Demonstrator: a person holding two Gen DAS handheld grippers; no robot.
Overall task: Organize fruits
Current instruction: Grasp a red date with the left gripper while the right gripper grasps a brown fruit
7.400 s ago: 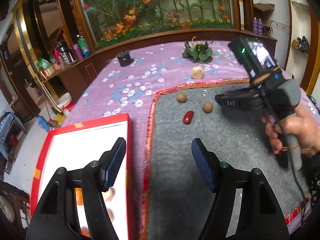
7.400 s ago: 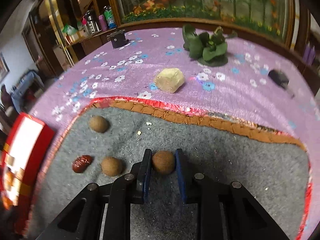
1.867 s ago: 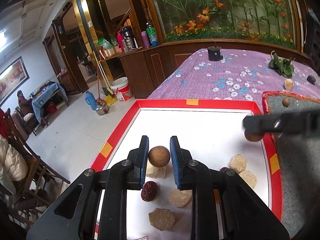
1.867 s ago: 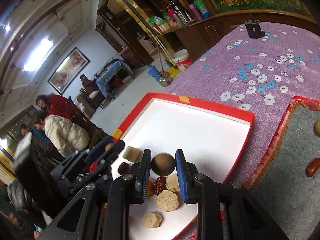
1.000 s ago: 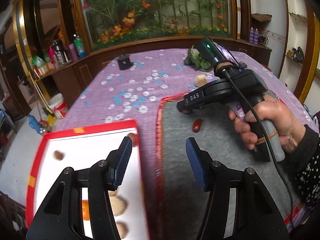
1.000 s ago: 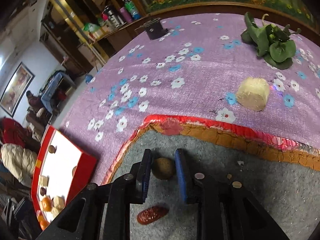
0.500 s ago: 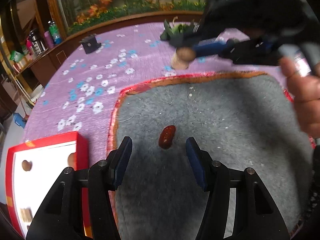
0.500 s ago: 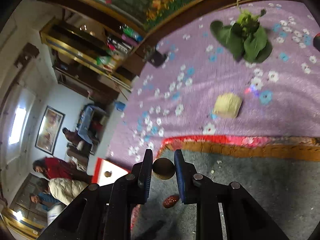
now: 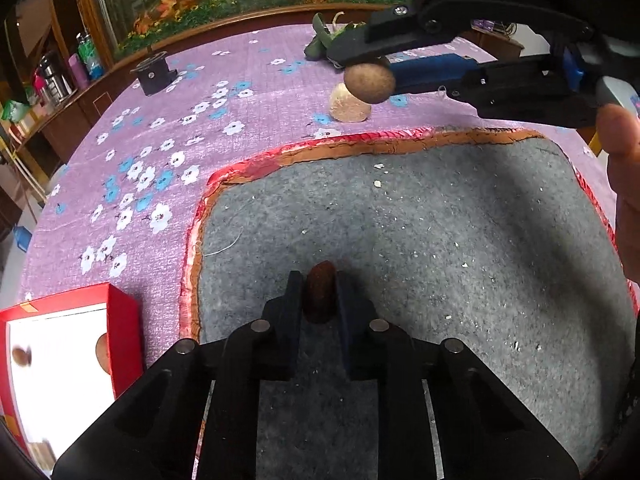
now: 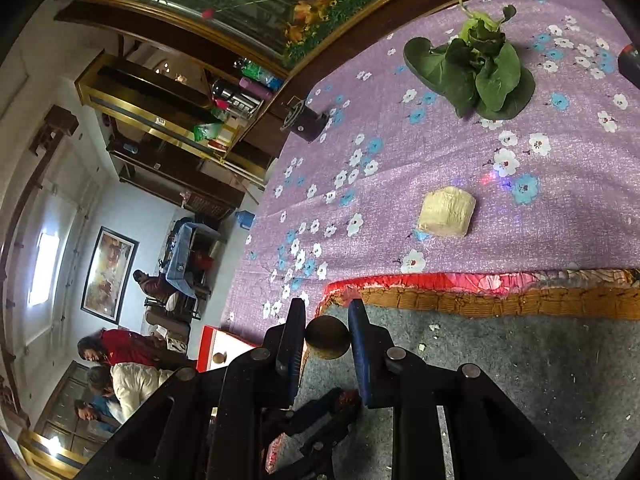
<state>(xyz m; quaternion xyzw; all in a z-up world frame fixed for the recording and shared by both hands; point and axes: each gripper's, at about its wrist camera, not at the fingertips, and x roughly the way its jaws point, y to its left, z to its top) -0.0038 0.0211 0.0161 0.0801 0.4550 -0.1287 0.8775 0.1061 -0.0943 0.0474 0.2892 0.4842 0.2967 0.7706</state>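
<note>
Down on the grey felt mat point(image 9: 440, 248), in the left wrist view, the left gripper point(image 9: 319, 300) is pinching a red date point(image 9: 320, 296); its jaws have just been closing, and both pads are now pressing the fruit's sides while it is lying on the mat. Up beyond the mat's red edge, the right gripper point(image 9: 384, 76) is holding a round brown fruit point(image 9: 370, 82) in the air over the purple flowered cloth point(image 9: 208, 80), with a pale cut chunk point(image 9: 349, 105) resting on the cloth just behind it. At lower left the red-rimmed white tray point(image 9: 124, 332) is showing, already carrying a few fruits.

Looking along the right wrist view, the right gripper point(image 10: 327, 340) is clamping the round brown fruit point(image 10: 327, 342) narrowly between its pads, off the mat. Leafy greens point(image 10: 476, 76) are lying well apart on the cloth.

Both hands seem to be in the pick-up step. Next, the left hand probably needs to lift the date clear, and both fruits need carrying across to the tray before release.
</note>
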